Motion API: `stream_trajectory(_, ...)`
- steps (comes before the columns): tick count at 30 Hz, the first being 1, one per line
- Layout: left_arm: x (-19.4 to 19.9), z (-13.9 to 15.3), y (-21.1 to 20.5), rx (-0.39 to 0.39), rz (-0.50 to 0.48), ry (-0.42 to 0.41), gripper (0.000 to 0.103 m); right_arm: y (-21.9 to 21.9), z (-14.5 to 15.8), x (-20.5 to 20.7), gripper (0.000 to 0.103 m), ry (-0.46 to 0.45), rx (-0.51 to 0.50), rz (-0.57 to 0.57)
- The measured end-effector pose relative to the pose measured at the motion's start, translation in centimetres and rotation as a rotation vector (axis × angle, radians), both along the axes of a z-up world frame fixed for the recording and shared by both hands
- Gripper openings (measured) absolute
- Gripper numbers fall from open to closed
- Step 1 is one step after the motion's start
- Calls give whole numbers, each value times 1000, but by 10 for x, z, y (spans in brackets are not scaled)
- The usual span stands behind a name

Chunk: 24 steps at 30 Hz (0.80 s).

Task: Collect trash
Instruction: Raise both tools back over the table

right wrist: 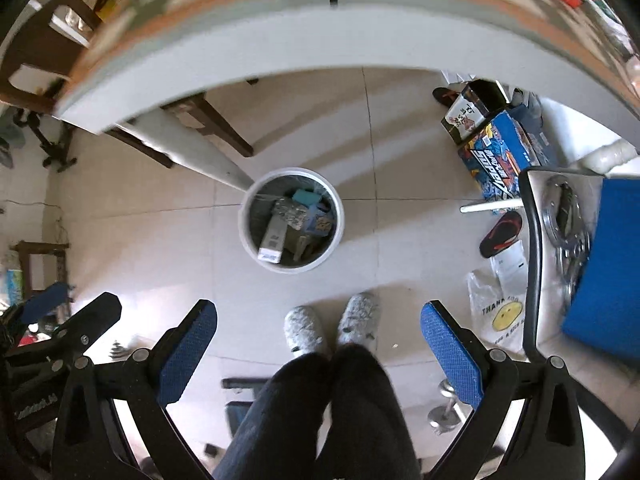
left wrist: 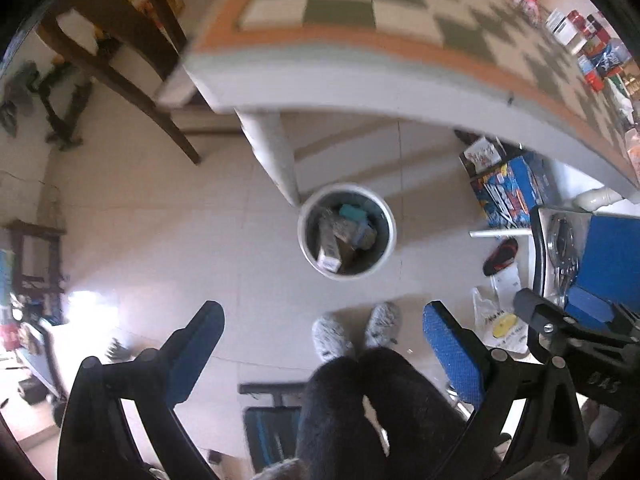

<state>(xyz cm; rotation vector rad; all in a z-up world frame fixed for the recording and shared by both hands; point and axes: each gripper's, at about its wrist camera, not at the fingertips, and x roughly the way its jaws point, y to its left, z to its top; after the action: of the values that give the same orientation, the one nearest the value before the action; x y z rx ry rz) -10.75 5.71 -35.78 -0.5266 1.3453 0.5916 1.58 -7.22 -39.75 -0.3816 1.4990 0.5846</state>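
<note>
We find both tongs, left gripper [left wrist: 324, 344] and right gripper [right wrist: 318, 340], spread wide and empty above the part-filled bin [right wrist: 291, 220] beside the table leg [right wrist: 192, 148]; next, we judge, fetch more trash.

In the right wrist view, right of centre, a blue box [right wrist: 505, 157] on the floor bears large slanted white letters that look like "SUPER"; the smaller print above them is too blurred to read. At lower right, a white plastic bag [right wrist: 495, 312] shows "THANK" above a yellow round face, with the rest of the line cut off. In the left wrist view, at lower right, the other gripper's black body [left wrist: 600, 380] carries raised letters that seem to read "DAS".
</note>
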Motion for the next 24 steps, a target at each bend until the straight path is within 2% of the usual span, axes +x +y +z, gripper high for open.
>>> stream_trajectory(3, 11, 47, 0, 76, -10, -51, 101, -4, 41, 5, 103, 8, 49, -33)
stream_trajectory(6, 31, 79, 6, 113, -12, -98, 102, -10, 91, 24, 103, -19, 112, -78)
stream_trajectory(9, 68, 114, 8, 159, -33, -165, 102, -19, 130, 52, 103, -45, 149, -127)
stream_trajectory(13, 127, 136, 9, 173, -97, -207, 103, -39, 171, 103, 103, -95, 174, -197)
stream_trajectory(15, 170, 141, 6, 188, -125, -204, 103, -49, 180, 134, 103, -116, 174, -234)
stream_trajectory(18, 240, 141, 3, 178, -155, -186, 103, -72, 186, 200, 103, -136, 171, -321)
stream_trajectory(24, 388, 127, 2, 73, -177, -129, 103, -108, 159, 354, 103, -136, 140, -463)
